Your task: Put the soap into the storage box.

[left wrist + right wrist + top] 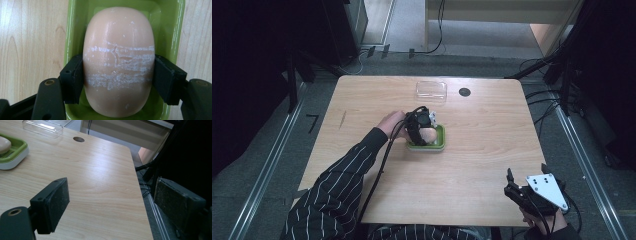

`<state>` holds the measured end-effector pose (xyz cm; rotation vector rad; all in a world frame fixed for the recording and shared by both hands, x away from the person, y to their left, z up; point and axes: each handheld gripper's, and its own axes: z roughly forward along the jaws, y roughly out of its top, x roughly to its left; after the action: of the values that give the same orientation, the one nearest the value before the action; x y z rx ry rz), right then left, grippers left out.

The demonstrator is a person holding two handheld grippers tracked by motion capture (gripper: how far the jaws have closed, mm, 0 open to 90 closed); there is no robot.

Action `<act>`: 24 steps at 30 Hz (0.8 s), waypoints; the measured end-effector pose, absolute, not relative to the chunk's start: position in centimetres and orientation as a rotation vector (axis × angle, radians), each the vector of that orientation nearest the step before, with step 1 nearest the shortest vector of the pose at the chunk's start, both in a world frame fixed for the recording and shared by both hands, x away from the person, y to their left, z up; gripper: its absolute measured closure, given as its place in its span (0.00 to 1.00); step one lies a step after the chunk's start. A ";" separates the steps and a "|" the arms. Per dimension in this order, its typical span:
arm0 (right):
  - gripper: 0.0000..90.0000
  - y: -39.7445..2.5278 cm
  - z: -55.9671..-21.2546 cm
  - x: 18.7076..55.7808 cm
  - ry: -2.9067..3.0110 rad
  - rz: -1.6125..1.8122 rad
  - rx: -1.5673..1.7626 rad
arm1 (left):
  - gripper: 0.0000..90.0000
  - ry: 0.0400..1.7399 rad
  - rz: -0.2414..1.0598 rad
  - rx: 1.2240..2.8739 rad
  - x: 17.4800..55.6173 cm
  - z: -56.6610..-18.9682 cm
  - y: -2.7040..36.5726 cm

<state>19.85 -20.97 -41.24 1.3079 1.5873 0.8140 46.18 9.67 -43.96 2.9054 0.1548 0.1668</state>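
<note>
Wooden table bears one soap, one green dish, one clear lid.

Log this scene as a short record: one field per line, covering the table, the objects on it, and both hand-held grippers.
surface: wooden table
soap: peach bar lying in a green dish
lid: clear plastic lid at the table's far side, apart from the dish
left hand-held gripper: over the dish, jaws pressed on the soap's two sides
right hand-held gripper: at the table's near right corner, jaws apart, holding nothing
hole: dark round hole beside the lid
</note>
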 end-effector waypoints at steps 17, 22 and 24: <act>0.15 -20.9 -41.2 19.9 1.589 0.812 1.304 | 0.34 0.193 0.155 2.876 46.3 -43.9 9.9; 0.15 -21.0 -41.2 19.9 1.586 0.817 1.306 | 0.33 0.205 0.154 2.868 46.3 -43.7 10.0; 0.15 -21.0 -41.2 19.9 1.586 0.819 1.309 | 0.32 0.212 0.161 2.869 46.3 -43.5 10.0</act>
<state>19.87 -20.99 -41.23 1.3088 1.5861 0.8185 46.29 10.02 -43.49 2.8689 0.2124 0.1612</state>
